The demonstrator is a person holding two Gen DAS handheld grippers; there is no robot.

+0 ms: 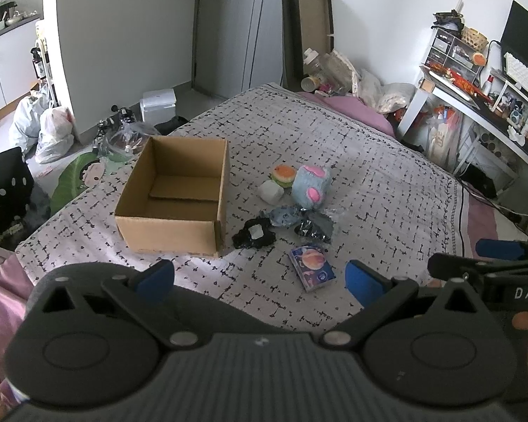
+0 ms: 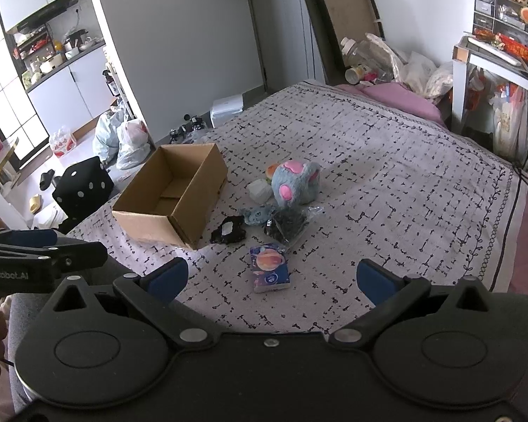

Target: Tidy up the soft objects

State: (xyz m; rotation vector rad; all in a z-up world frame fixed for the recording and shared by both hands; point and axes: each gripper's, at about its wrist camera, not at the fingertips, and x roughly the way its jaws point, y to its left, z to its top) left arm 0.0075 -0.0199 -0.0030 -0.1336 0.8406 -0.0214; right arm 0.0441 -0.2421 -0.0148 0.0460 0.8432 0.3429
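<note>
On the bed (image 1: 369,161), an empty box (image 1: 172,197) sits left of a cluster of soft things: plush (image 1: 311,185), burger toy (image 1: 283,175), black scrunchie (image 1: 253,237) and tissue pack (image 1: 311,268). Both the left gripper (image 1: 260,276) and right gripper (image 2: 271,277) hover near the bed's edge, fingers spread, holding nothing.

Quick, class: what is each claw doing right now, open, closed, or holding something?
Left claw: open, holding nothing, above the bed.
Right claw: open, holding nothing, above the bed.
</note>
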